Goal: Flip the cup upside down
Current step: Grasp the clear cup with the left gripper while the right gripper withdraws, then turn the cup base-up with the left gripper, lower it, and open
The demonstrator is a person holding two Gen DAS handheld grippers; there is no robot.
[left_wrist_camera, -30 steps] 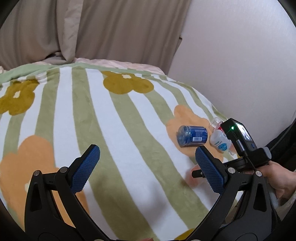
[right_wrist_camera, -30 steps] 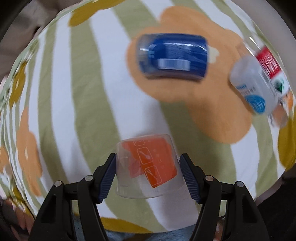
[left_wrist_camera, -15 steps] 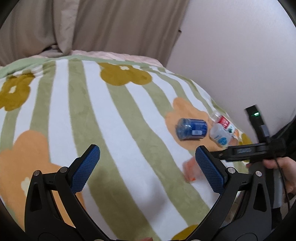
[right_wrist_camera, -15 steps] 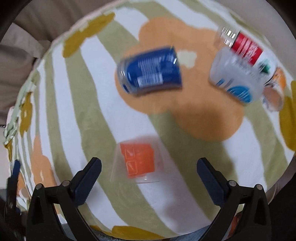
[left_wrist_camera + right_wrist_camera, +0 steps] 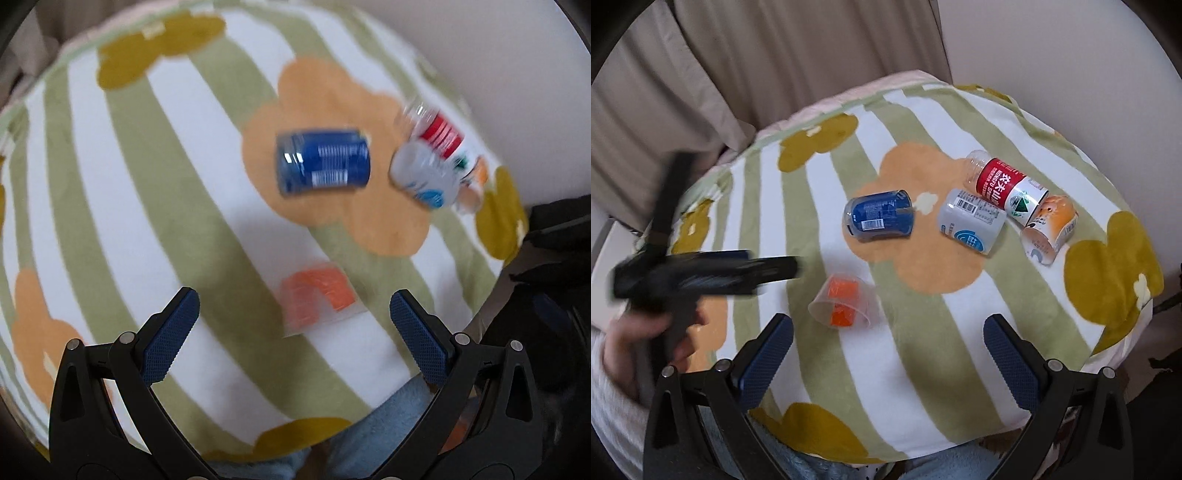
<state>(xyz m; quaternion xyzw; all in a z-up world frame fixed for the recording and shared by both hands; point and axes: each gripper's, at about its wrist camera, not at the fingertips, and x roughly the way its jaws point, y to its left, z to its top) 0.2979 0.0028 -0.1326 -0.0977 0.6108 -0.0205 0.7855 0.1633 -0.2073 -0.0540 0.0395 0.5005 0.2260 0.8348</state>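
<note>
Cup (image 5: 846, 304), clear plastic with an orange printed panel, now sits free on the blanket (image 5: 916, 369), just ahead of your right tongs (image 5: 886, 354) and between your left tongs (image 5: 295, 332) in the left wrist view. A second ago your right tongs were pinching it by the sides; they have since let go and pulled back, and both fingers now stand wide apart with nothing between them. Your left tongs are likewise spread and empty, and that view has swung down toward the cup, heavily blurred by motion. From the right wrist view the wide rim appears to rest low against the fabric and the narrower base points up and away, somewhat tilted; judged from this, the flip looks essentially done, though whether the rim sits flat I cannot tell. Blanket is soft pile, striped green and white with orange and mustard flowers, so a light, thin-walled cup may lean or roll on it. Well beyond lie a blue can (image 5: 877, 216) on its side, a white bottle (image 5: 971, 225), a red-labelled clear bottle (image 5: 1004, 190) and a small orange-printed pot (image 5: 1049, 230), all smooth, cylindrical and clear of the cup.
</note>
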